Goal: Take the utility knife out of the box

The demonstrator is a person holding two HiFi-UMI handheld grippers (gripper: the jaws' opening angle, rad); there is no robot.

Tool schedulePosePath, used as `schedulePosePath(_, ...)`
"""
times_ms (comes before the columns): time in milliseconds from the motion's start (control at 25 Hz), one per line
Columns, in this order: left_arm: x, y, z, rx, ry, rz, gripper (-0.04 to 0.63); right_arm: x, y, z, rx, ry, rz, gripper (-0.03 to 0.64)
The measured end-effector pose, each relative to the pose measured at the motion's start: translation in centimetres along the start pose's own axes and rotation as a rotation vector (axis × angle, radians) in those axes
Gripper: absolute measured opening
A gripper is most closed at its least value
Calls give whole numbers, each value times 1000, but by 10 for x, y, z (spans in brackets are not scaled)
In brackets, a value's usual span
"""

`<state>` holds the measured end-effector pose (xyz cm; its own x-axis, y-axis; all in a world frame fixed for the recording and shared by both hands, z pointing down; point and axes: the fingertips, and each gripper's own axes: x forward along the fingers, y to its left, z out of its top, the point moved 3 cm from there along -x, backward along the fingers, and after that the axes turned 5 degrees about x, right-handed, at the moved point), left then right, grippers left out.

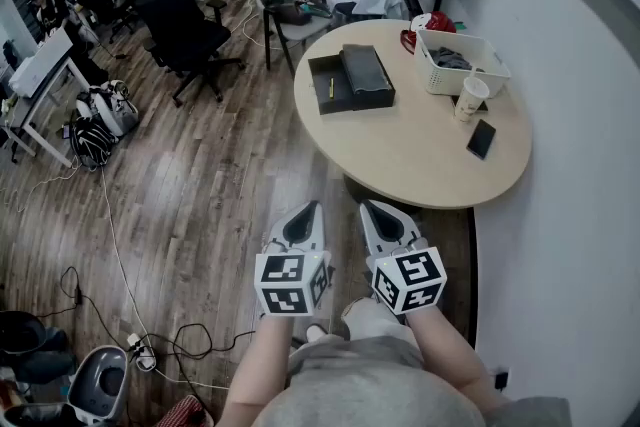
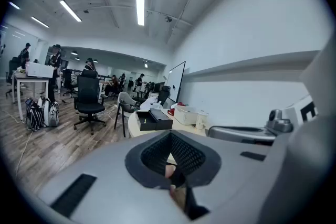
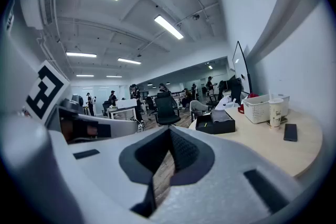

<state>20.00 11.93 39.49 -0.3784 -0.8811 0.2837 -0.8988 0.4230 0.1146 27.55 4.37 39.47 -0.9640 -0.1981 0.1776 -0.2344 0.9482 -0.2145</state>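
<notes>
An open black box (image 1: 350, 81) lies on the round light table (image 1: 420, 155), on its far left part. In the box's left half I see a slim yellow item (image 1: 331, 88), which may be the utility knife; a grey cover (image 1: 365, 67) rests on the right half. Both grippers hang side by side over the floor, well short of the table's near edge. My left gripper (image 1: 300, 220) is shut with nothing in it, and my right gripper (image 1: 385, 213) is shut and empty too. The box (image 2: 152, 119) shows far ahead in the left gripper view, and the box (image 3: 215, 123) likewise in the right gripper view.
On the table stand a white basket (image 1: 460, 63), a paper cup (image 1: 470, 98), a dark phone (image 1: 481, 138) and a red object (image 1: 420, 23). A grey chair (image 1: 285, 5) and a black office chair (image 1: 185, 20) stand beyond. Cables (image 1: 150, 345) lie on the wooden floor. A white wall curves along the right.
</notes>
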Motion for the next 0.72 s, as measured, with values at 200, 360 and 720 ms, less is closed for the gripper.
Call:
schedulePosePath(200,-10,0,1,12,-1,-6,0,-3,6,3,8,-10,-6,0)
schedulePosePath(360,-19,5,0,15,-3,2,0,-4,16,3,9,-12,1,0)
schedulePosePath(720,-55,31,-7,9,-13,9,0,-5,55,-2,41,-57,6,0)
